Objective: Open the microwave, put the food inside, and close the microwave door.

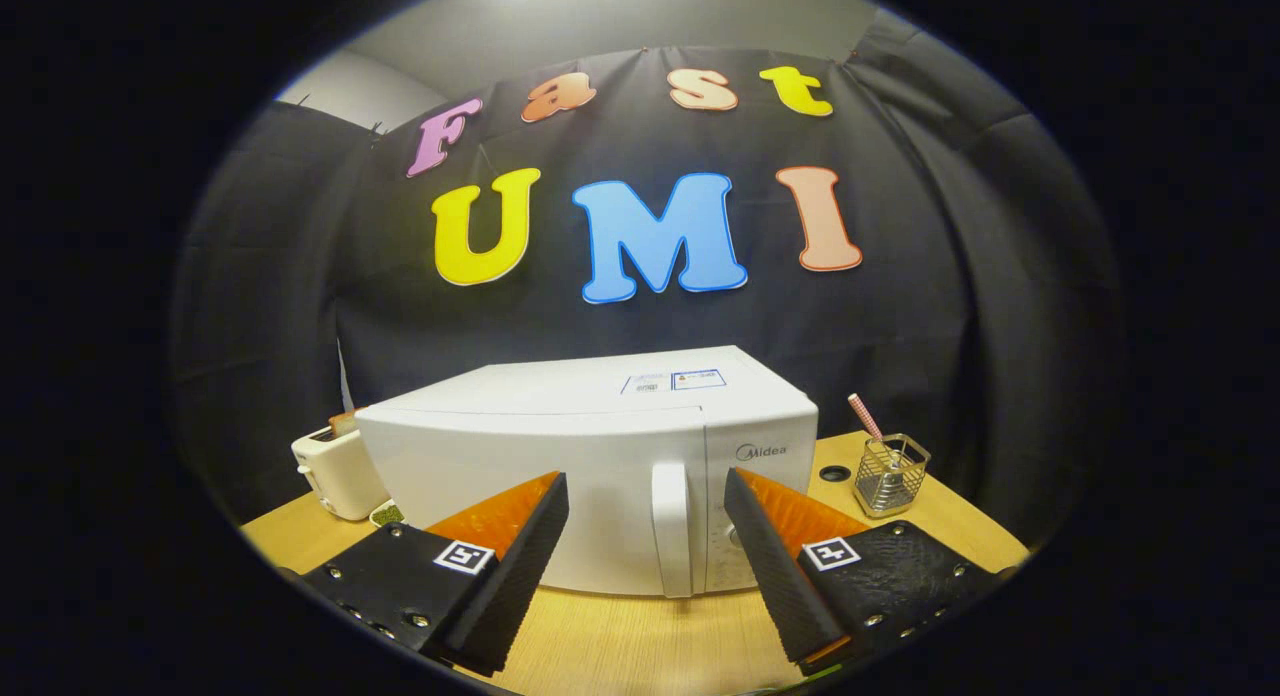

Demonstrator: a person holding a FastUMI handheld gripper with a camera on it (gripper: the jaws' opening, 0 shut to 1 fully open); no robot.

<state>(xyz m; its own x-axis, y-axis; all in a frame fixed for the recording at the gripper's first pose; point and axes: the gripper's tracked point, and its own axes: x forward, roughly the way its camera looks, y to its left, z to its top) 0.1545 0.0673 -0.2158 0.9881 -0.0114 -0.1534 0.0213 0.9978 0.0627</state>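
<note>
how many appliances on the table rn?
2. The white microwave stands just ahead of the open gripper, door shut. The toaster is beside it, beyond the left finger. More could hide behind the microwave.

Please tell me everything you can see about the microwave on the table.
The microwave is a white box, seemingly of painted metal and plastic, standing upright on the wooden table. Its door is closed, with a vertical white handle beside a panel with a knob. Stickers lie on its top. A white toaster stands close at one side. The open gripper hovers before the handle, touching nothing.
</note>
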